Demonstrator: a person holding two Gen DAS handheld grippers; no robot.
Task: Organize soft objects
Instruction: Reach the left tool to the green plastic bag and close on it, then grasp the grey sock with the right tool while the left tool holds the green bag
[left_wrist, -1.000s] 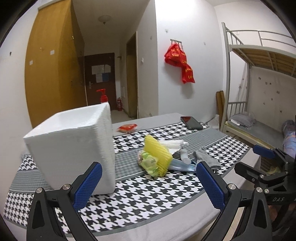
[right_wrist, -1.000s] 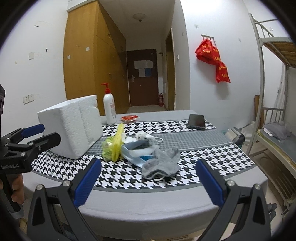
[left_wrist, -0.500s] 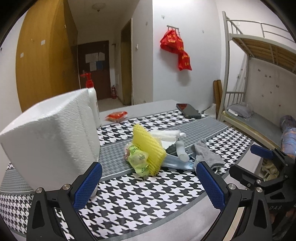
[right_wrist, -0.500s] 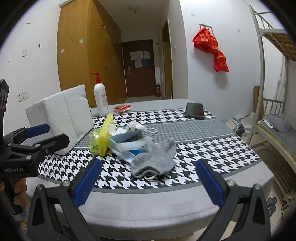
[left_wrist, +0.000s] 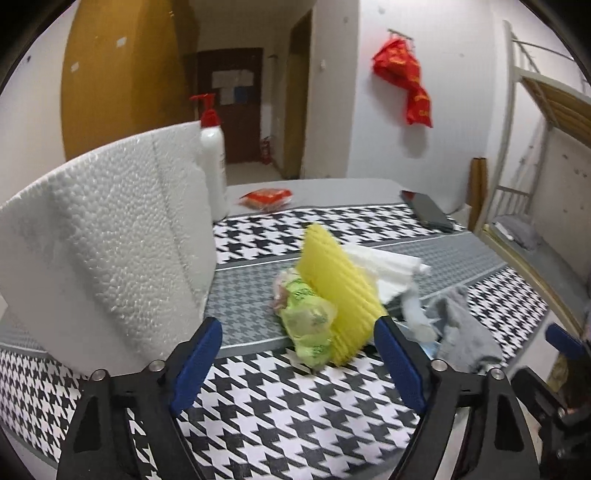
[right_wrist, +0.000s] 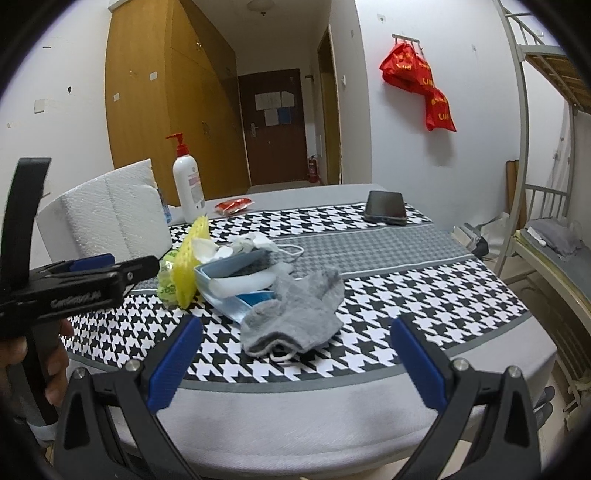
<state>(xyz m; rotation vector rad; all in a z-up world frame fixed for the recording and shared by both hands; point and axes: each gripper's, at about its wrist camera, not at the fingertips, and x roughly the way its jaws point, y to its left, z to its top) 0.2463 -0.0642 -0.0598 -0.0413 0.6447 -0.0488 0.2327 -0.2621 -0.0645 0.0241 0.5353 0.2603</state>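
houndstooth tabletop (right_wrist: 424, 291) filled mid-frame; grey sock (right_wrist: 295, 314) lay limp at centre beside yellow sponge (left_wrist: 338, 291); both looked light, squashy, best pinched mid-fold; left gripper (left_wrist: 297, 354) and right gripper (right_wrist: 295, 354) gaped wide, empty.

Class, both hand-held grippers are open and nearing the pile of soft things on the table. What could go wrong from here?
1. The yellow sponge leans tilted on the green plastic bag; the open left hand-held gripper might nudge it and tip it over.
2. The grey sock overlaps the blue face mask, so the open right hand-held gripper may drag both along.
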